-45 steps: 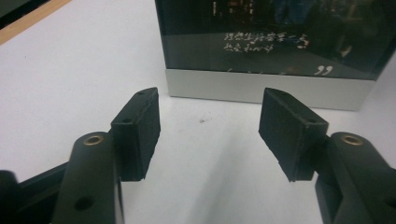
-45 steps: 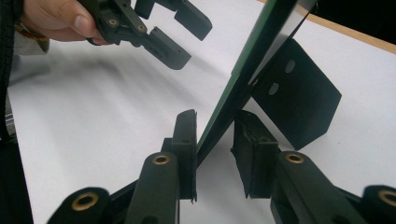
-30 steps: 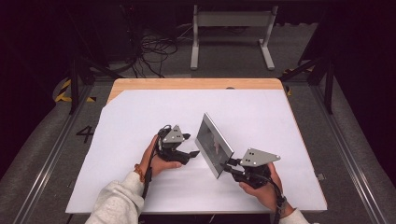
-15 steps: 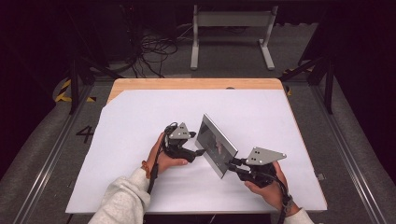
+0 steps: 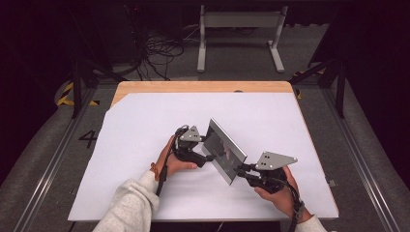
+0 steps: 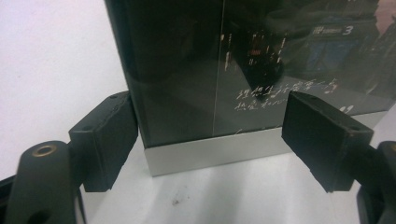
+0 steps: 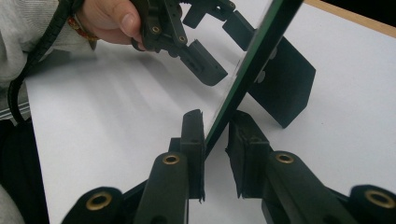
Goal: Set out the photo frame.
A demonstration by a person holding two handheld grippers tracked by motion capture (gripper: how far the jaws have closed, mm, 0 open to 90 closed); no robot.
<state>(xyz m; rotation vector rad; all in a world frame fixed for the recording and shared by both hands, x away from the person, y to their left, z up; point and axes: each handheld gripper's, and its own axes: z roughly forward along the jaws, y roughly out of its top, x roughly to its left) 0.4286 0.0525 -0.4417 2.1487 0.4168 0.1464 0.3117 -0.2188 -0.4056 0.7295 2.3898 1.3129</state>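
So the dark glass-fronted picture frame with a silver edge [image 5: 224, 150] is standing tilted on the white bench [image 5: 145, 125] nearer its front edge, right hand-held gripper [image 7: 215, 140] pinching its edge narrow-ish, left hand-held gripper [image 6: 210, 140] spread wide around the frame's bottom, not clamped.

We take this for a lab or recording studio rather than a home. At the centre of the high view stands a wooden table covered with a white sheet [image 5: 145, 125], ringed by dark, unlit surroundings. Grey carpeted floor [image 5: 43, 159] shows at left with metal rails [image 5: 53, 164] and a painted number 4 [image 5: 88, 138]. At upper left lies a tangle of black cables [image 5: 159, 53]; at top centre stands a grey metal stand [image 5: 239, 29].
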